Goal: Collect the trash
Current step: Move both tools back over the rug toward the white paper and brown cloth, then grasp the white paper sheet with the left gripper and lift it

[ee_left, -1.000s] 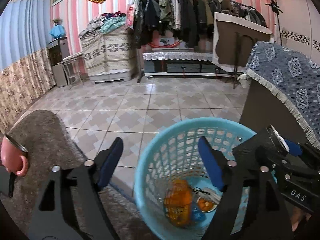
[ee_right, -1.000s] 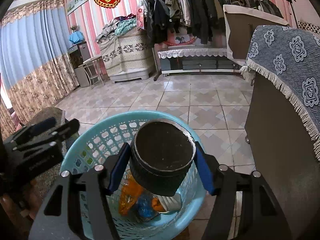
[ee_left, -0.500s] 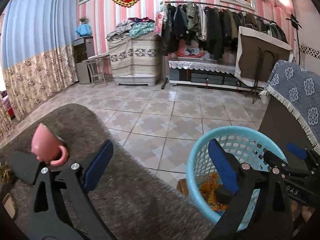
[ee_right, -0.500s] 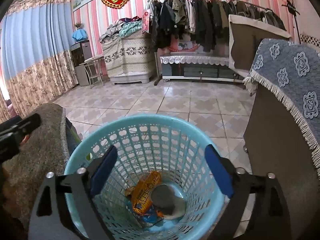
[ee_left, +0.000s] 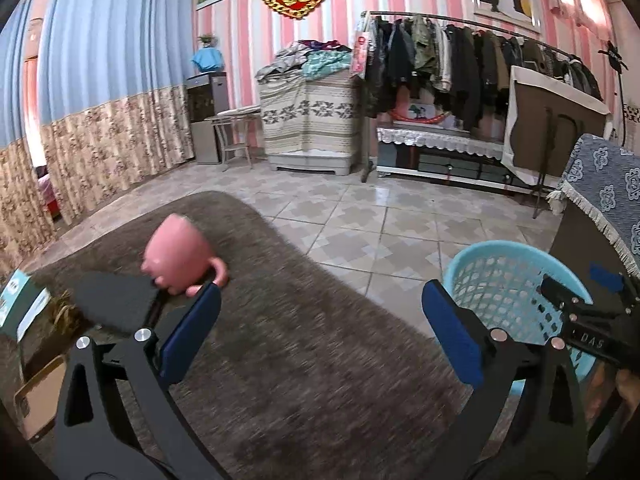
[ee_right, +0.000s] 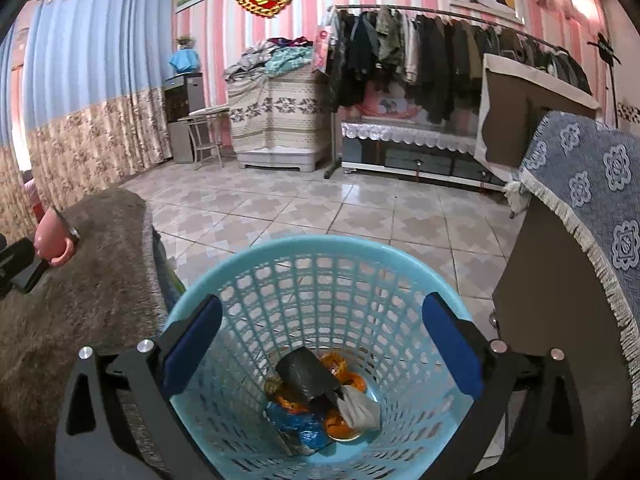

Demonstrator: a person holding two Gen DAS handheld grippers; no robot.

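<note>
With dark cup [ee_right: 306, 376] dropped among wrappers at basket [ee_right: 320, 248] bottom, right tongs [ee_right: 320, 344] just sprung wide, empty, lower centre; left tongs [ee_left: 320, 332] likewise just widened, empty over table [ee_left: 304, 360], seeking more.

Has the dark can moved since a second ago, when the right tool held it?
Yes. The dark can has dropped out of the right tool, whose jaws have just been opening, and now lies on the wrappers at the bottom of the basket.
</note>
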